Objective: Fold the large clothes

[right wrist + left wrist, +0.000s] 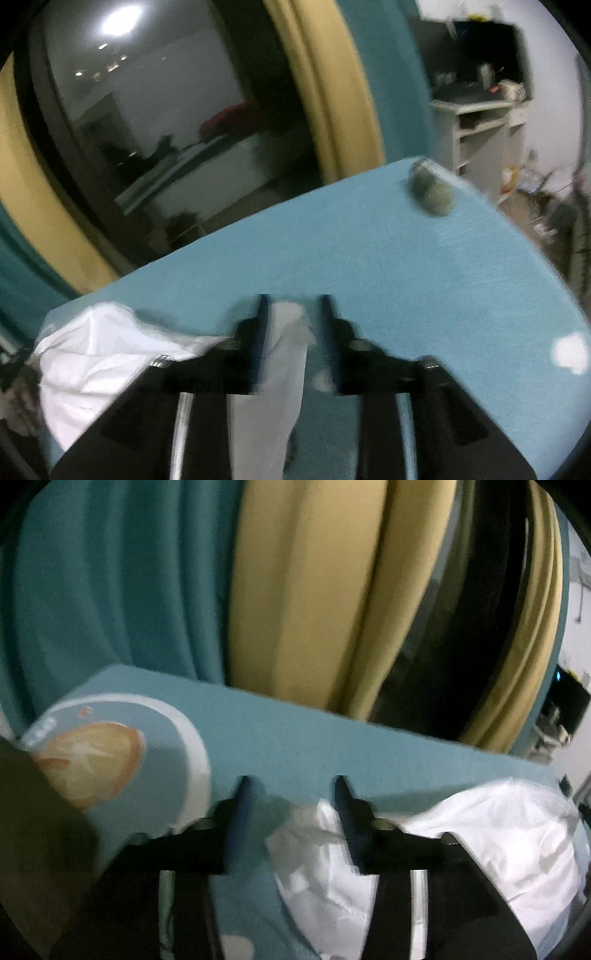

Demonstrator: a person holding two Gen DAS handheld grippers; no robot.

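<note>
Left gripper: jaws spread, white garment bunched under and beside the right-hand finger, nothing pinched. Right gripper: jaws apart too, a strip of that white cloth lying loose between them, pads not pressing it. The garment sits heaped on the teal bed cover, near its window-side edge. Out beyond, yellow and teal curtains, a dark window, and a small grey-green lump near the cover's far corner.
</note>
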